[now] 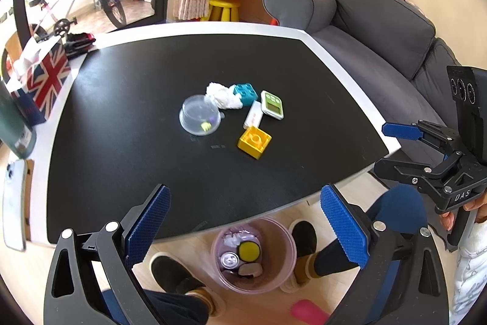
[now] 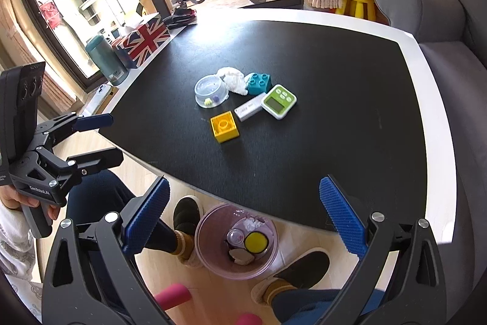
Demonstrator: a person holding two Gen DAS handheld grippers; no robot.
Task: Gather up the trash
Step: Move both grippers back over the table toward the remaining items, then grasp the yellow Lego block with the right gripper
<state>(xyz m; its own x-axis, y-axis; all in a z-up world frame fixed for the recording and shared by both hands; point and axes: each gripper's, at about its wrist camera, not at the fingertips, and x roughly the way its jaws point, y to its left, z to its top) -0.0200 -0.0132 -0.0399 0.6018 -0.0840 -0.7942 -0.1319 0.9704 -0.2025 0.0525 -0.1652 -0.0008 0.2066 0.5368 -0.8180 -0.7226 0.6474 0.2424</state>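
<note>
A crumpled white tissue (image 1: 223, 96) (image 2: 233, 78) lies mid-table beside a clear plastic cup (image 1: 199, 118) (image 2: 211, 95), a teal brick (image 1: 245, 93) (image 2: 258, 83), a yellow brick (image 1: 254, 141) (image 2: 224, 127), a white stick-shaped item (image 1: 253, 115) (image 2: 249, 110) and a green timer (image 1: 272, 105) (image 2: 279, 101). A pink trash bin (image 1: 286, 259) (image 2: 202, 245) stands on the floor below the near table edge, holding a can, a yellow lid and tissue. My left gripper (image 1: 243, 226) (image 2: 97, 139) is open and empty above the near edge. My right gripper (image 2: 243, 221) (image 1: 392, 148) is open and empty.
The black table (image 1: 121, 142) (image 2: 334, 142) has a white rim. A Union Jack tissue box (image 1: 45, 81) (image 2: 143, 41), a green bottle (image 2: 106, 60) and a phone (image 1: 13, 188) stand at its left. A grey sofa (image 1: 380, 35) is at the right. The person's feet flank the bin.
</note>
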